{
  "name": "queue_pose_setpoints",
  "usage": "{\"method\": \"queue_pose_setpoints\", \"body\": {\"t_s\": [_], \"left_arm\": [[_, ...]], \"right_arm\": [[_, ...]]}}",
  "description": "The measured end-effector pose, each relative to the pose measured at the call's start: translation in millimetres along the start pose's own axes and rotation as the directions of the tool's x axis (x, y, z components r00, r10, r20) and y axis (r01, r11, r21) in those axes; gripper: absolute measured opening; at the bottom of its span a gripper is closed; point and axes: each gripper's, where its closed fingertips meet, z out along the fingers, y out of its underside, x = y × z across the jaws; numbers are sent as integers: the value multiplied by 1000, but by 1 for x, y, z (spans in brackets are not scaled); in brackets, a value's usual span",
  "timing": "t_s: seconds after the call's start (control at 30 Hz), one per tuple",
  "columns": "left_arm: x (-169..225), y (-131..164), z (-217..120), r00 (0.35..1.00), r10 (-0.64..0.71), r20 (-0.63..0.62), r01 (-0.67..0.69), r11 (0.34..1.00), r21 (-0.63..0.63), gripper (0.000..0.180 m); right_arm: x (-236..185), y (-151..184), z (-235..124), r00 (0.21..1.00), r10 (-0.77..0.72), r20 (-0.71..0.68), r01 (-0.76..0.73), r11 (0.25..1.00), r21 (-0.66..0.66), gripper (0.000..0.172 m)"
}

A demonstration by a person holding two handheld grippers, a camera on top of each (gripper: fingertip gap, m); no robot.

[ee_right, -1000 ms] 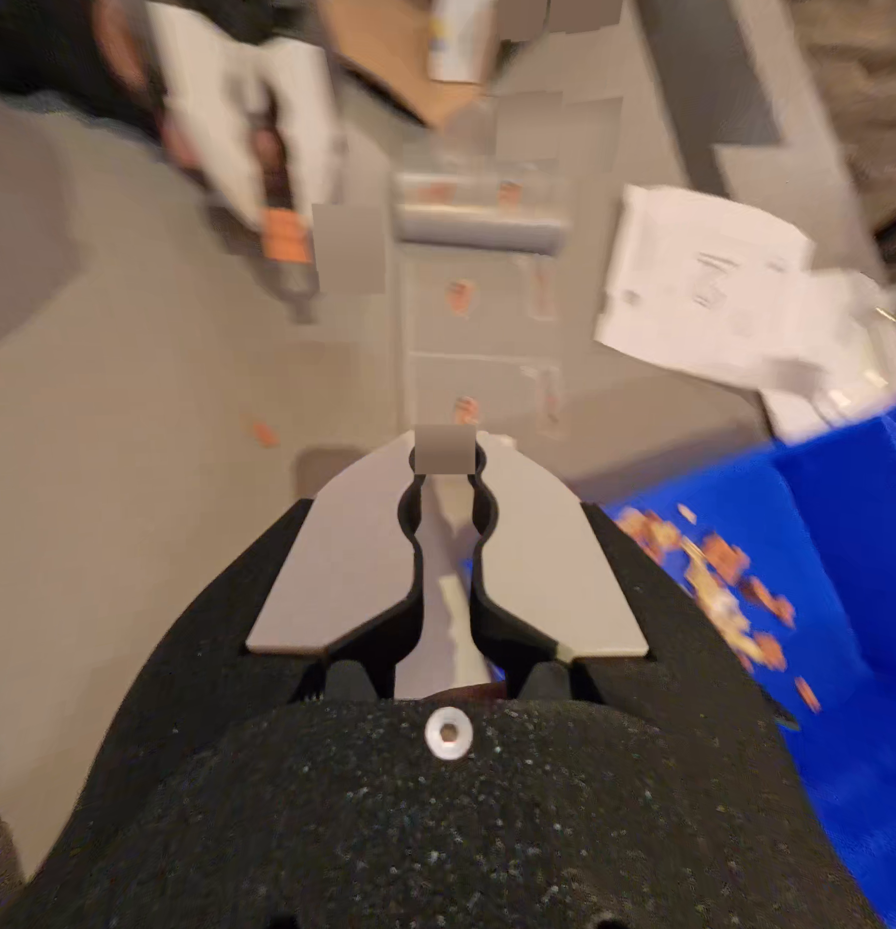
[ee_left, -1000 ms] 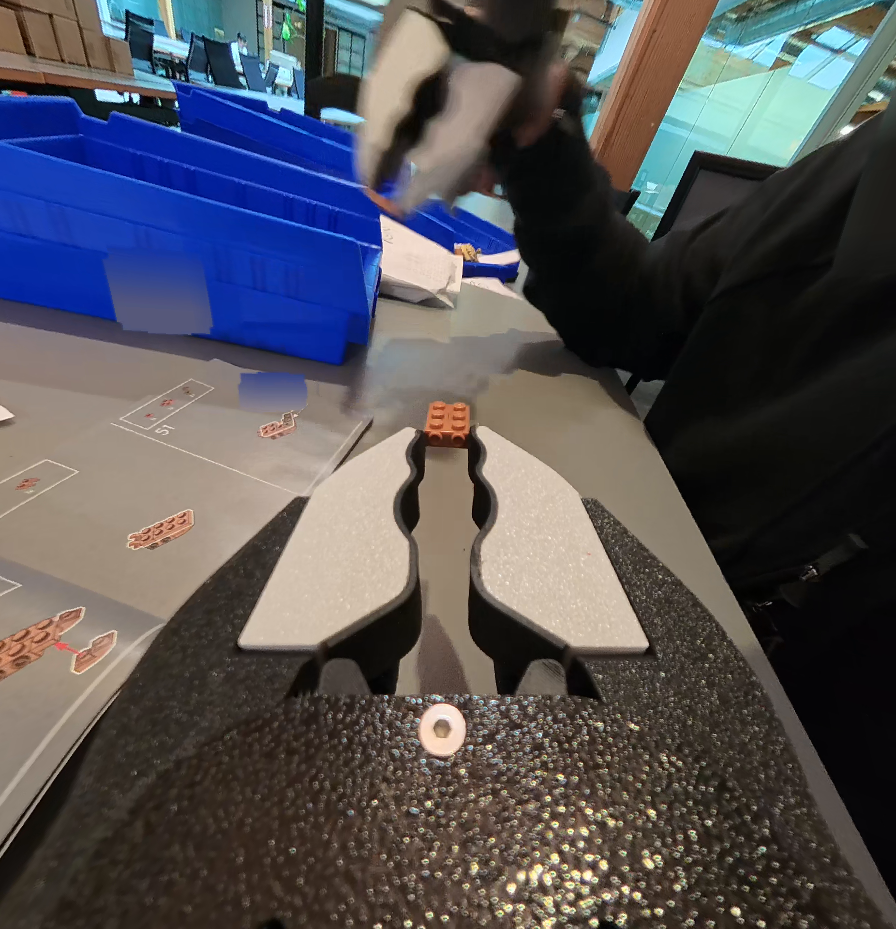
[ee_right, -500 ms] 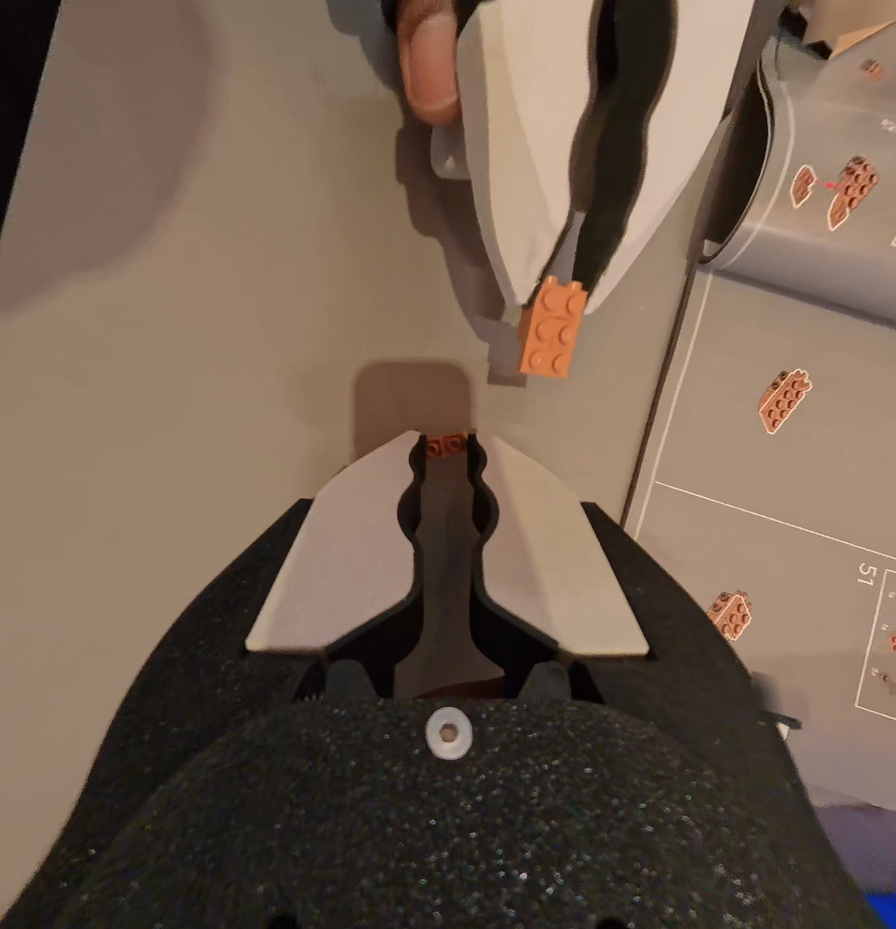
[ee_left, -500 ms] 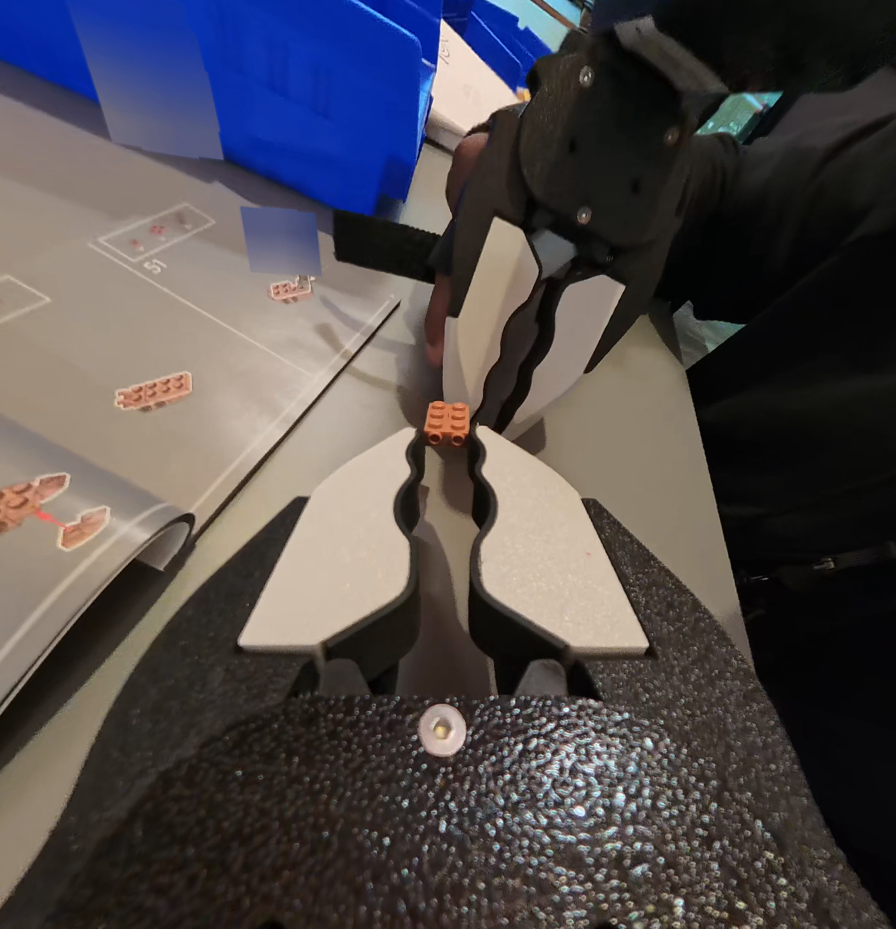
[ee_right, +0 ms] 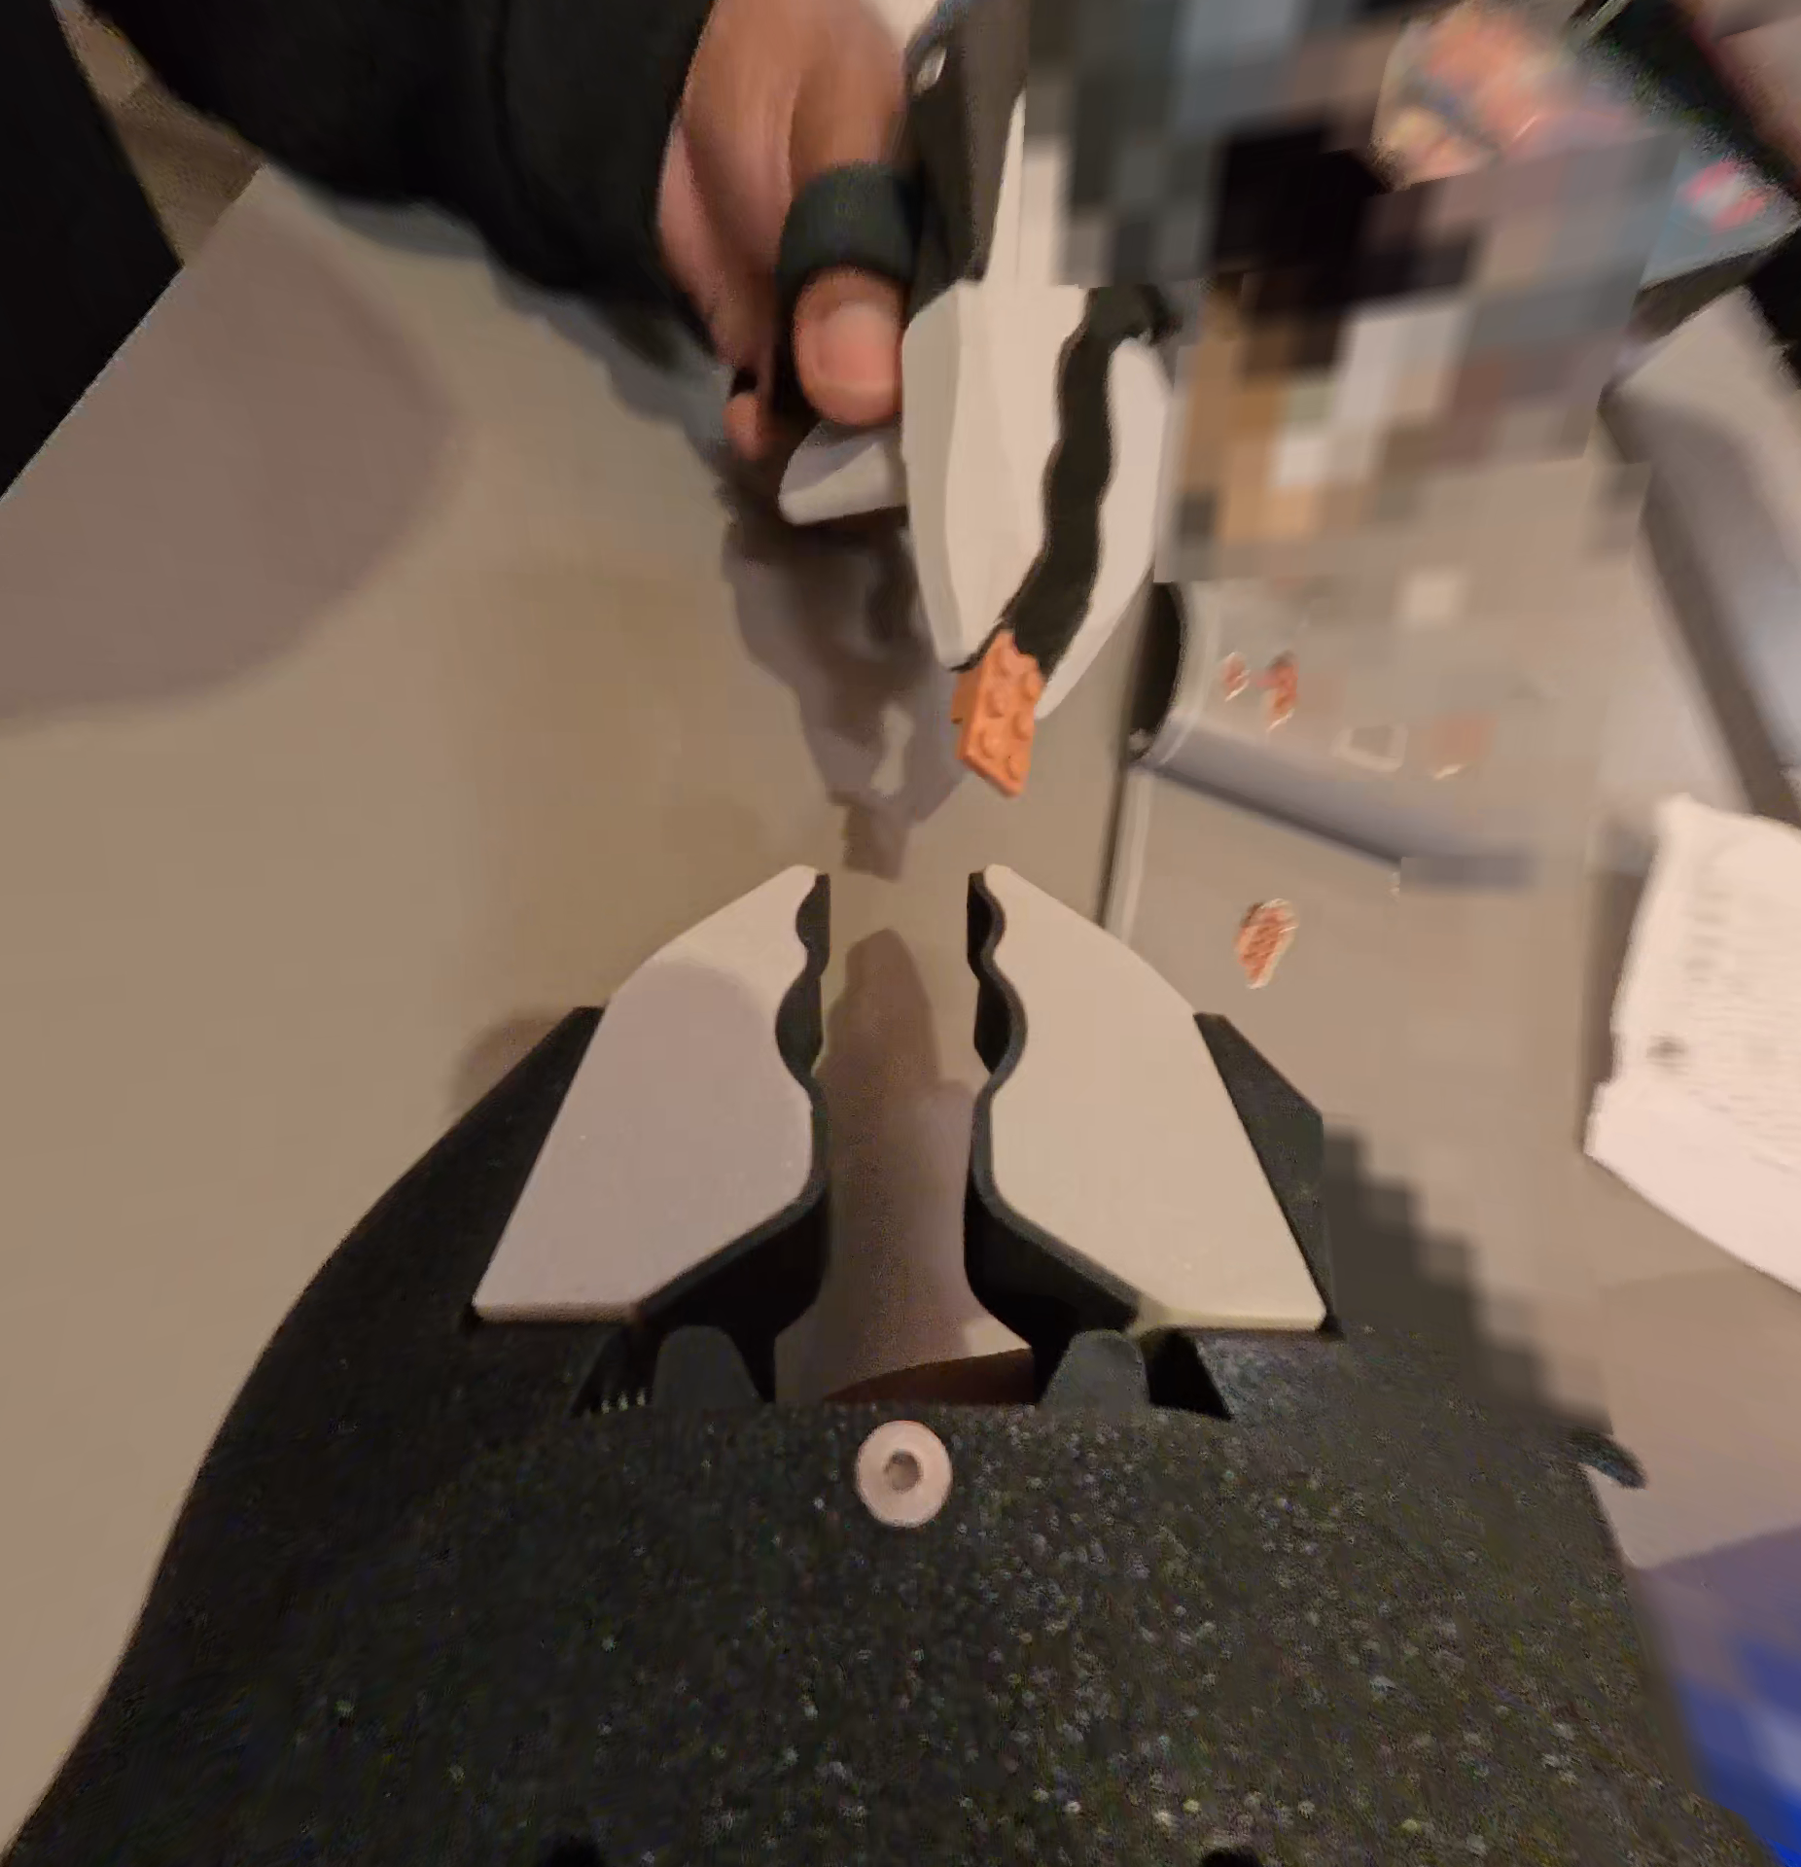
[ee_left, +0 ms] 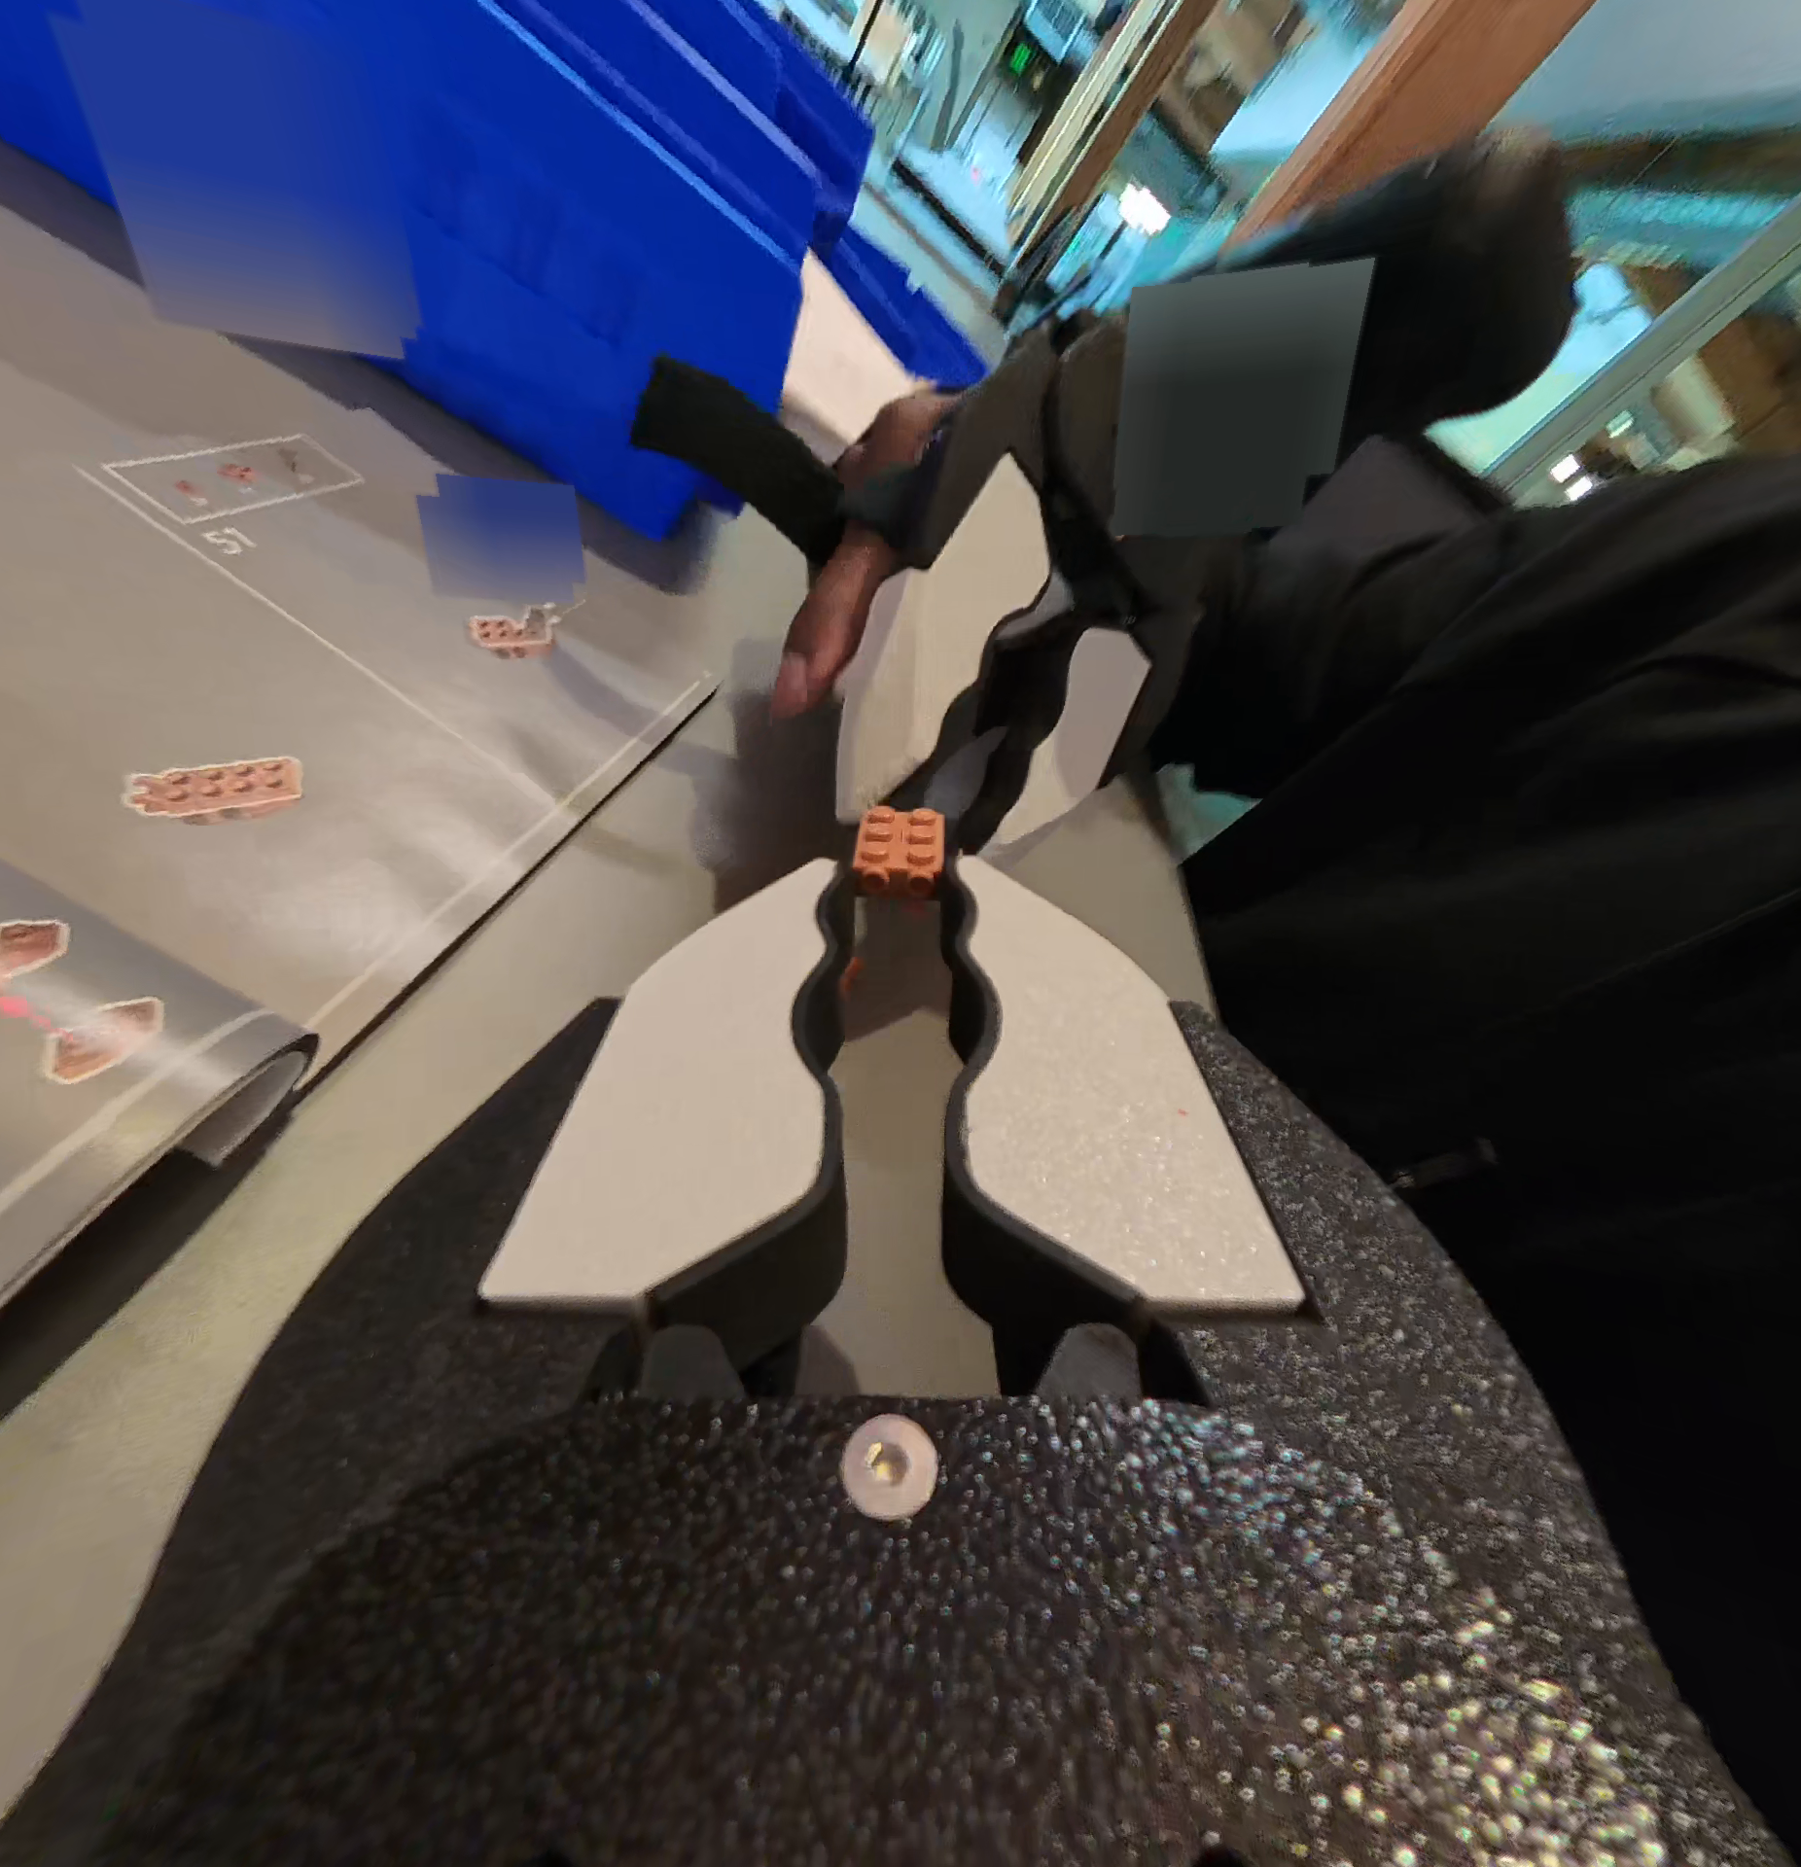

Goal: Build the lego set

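Note:
My left gripper (ee_left: 898, 879) is shut on an orange studded brick (ee_left: 896, 854), which it holds by its sides just above the grey table (ee_left: 533, 1091). A small orange bit shows under the brick; I cannot tell what it is. The right wrist view shows this gripper (ee_right: 1008, 687) from the front, with the brick (ee_right: 1000, 729) sticking out of its tips. My right gripper (ee_right: 896, 884) is open and empty over the table, its tips a short way from the brick. In the left wrist view it (ee_left: 952, 808) stands just behind the brick, its jaws apart.
An open instruction booklet (ee_left: 270, 707) lies left of the brick; it also shows in the right wrist view (ee_right: 1381, 859). Blue bins (ee_left: 573, 253) stand behind it. White paper (ee_right: 1735, 1061) lies at the right. The person's black sleeve (ee_left: 1482, 808) fills the right side. The grippers are tip to tip, or close to it.
My right gripper has opened. The small reddish-brown piece that was at its tips half a second ago is no longer there. My left gripper still holds its orange brick.

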Motion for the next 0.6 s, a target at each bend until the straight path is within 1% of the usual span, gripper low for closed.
{"method": "queue_pose_setpoints", "body": {"t_s": [0.1,0.2,0.27,0.33,0.53,0.6], "left_arm": [[8,-8,-3,993,-77,-87,83,994,64,15],[13,-12,-3,977,-147,-153,163,982,94,15],[16,-12,-1,970,-172,-173,191,977,97,15],[17,-11,0,964,-191,-185,211,973,96,15],[19,-10,2,955,-220,-200,241,967,86,15],[20,-8,4,953,-224,-206,244,967,75,15]], "right_arm": [[12,-13,-10,984,-76,-161,95,989,112,24],[22,-19,-13,927,-204,-314,247,963,103,22],[21,-24,-11,894,-271,-356,320,943,87,21],[21,-29,-11,866,-305,-397,365,927,83,21],[18,-38,-10,826,-351,-440,429,899,90,21],[16,-38,-8,825,-358,-437,435,896,87,17]]}}
